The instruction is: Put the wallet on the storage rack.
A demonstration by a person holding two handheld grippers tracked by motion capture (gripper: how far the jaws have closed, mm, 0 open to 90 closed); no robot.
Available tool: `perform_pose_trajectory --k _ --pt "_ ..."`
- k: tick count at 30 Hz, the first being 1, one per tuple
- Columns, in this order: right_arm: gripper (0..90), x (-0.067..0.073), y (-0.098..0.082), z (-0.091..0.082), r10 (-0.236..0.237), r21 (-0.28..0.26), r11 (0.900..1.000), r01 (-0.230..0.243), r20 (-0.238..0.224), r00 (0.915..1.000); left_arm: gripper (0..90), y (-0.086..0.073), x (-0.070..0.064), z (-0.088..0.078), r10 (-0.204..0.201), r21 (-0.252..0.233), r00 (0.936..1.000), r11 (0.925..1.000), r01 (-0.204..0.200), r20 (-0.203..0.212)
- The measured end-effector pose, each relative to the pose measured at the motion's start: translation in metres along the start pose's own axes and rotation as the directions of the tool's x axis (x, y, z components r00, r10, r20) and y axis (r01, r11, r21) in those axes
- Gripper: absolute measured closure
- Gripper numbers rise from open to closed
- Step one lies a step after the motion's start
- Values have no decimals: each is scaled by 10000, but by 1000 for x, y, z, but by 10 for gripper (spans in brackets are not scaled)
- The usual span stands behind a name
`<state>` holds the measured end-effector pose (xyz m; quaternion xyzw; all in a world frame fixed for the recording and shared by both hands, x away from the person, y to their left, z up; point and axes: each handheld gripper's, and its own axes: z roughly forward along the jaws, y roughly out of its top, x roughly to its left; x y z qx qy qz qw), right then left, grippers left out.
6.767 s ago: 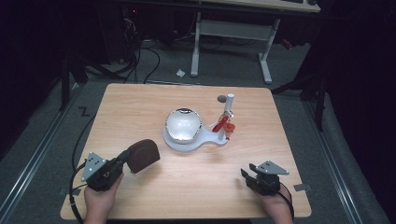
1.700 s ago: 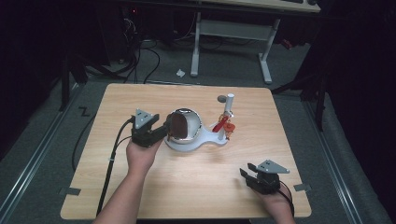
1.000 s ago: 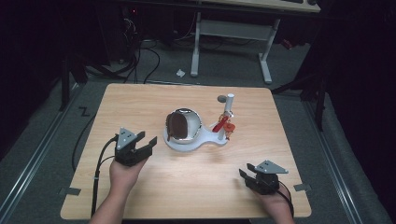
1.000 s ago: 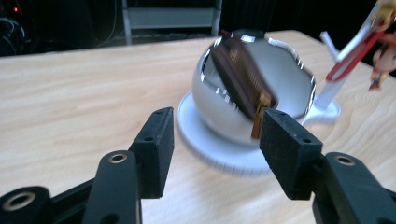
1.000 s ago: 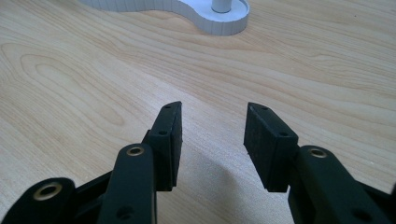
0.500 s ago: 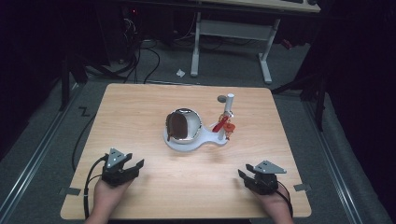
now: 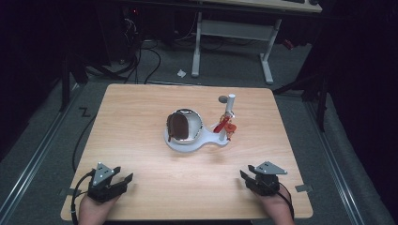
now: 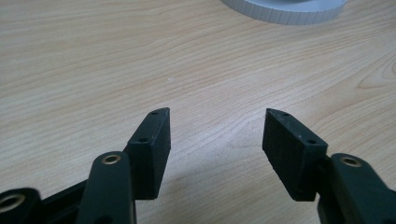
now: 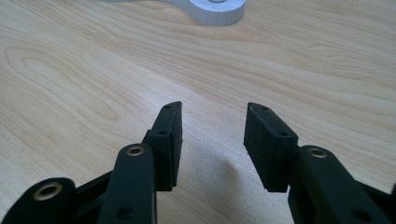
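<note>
We find both tools resting at the near edge of the desk [image 7: 141, 117]. The left tool [image 7: 123, 180] has just been opening, jaws apart with nothing between them; the right tool [image 7: 245, 176] likewise stands apart and empty. The brown pad [image 7: 179, 127] sits in the metal cup [image 7: 192, 125] on the white stand [image 7: 187, 143], mid-desk, well apart from both. We judge the placing done; any next move calls for a fresh forward reach.
</note>
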<state>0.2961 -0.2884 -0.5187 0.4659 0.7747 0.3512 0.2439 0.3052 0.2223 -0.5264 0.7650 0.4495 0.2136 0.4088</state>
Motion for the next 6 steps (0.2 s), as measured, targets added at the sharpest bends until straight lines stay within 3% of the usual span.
perform_pose_trajectory --k 6 --pt "572 0 1 2 41 70 10000 -41 106 9999 414 -1 0 2 -120 91 9997 9999 118 227"
